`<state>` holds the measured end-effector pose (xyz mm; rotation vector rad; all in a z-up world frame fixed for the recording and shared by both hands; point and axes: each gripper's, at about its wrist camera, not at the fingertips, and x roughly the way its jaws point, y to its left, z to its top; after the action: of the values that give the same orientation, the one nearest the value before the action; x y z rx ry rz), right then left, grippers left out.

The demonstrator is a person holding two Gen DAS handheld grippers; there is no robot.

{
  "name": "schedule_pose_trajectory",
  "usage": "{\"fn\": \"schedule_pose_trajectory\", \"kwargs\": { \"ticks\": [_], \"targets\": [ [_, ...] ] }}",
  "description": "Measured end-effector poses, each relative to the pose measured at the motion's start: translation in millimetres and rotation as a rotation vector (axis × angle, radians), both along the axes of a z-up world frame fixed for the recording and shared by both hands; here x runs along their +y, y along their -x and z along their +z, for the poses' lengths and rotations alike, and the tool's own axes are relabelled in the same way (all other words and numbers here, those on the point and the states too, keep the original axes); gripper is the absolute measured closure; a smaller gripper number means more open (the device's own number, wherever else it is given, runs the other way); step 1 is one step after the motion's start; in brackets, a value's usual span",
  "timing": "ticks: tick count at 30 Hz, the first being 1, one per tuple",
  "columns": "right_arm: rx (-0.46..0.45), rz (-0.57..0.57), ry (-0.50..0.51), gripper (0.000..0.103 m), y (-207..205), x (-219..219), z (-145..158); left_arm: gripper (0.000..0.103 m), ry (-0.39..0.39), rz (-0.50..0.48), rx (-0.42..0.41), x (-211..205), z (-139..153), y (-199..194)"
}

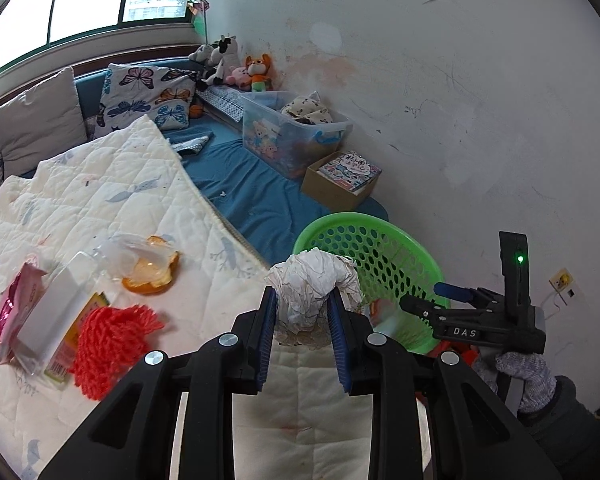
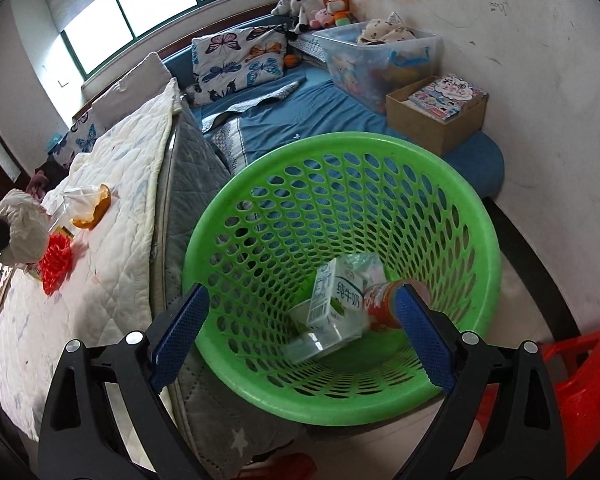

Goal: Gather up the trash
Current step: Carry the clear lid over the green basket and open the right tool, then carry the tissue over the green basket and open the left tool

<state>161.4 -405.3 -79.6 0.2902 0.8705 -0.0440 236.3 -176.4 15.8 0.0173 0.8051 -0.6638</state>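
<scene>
- The left gripper [image 1: 302, 312] is clamped on a crumpled white paper wad [image 1: 312, 280], squeezed between the blue ribbed pads.
- The round green perforated plastic basket [image 1: 384, 248] lies at about one o'clock from the wad, just beyond the quilt's edge (still short of the rim, I judge).
- The right gripper [image 2: 302, 314] hangs spread and empty over the basket, nearer it.

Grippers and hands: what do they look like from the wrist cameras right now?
Both grippers are black plastic, with blue ribbed pads on the fingers and round silver pivot bolts. The left gripper and right gripper look alike. Seen side-on from the left wrist, the right one bears white "DAS" lettering and an upright black module with a green light. The right hand wears a grey knit glove and dark sleeve.
</scene>
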Motion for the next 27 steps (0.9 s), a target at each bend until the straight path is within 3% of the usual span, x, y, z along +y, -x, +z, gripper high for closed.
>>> {"fn": "schedule_pose_trajectory", "kwargs": {
  "ticks": [14, 27],
  "targets": [
    [-0.075, -0.022, 0.022, 0.01, 41.9, -12.1, 23.9, 0.077, -0.049, -0.069, 0.053, -67.3, -20.0, -17.7],
    [-0.092, -0.05, -0.008, 0.01, 63.8, -23.1, 24.9, 0.072, -0.082, -0.102, 0.108, -108.3, -40.7, -30.2]
  ]
}}
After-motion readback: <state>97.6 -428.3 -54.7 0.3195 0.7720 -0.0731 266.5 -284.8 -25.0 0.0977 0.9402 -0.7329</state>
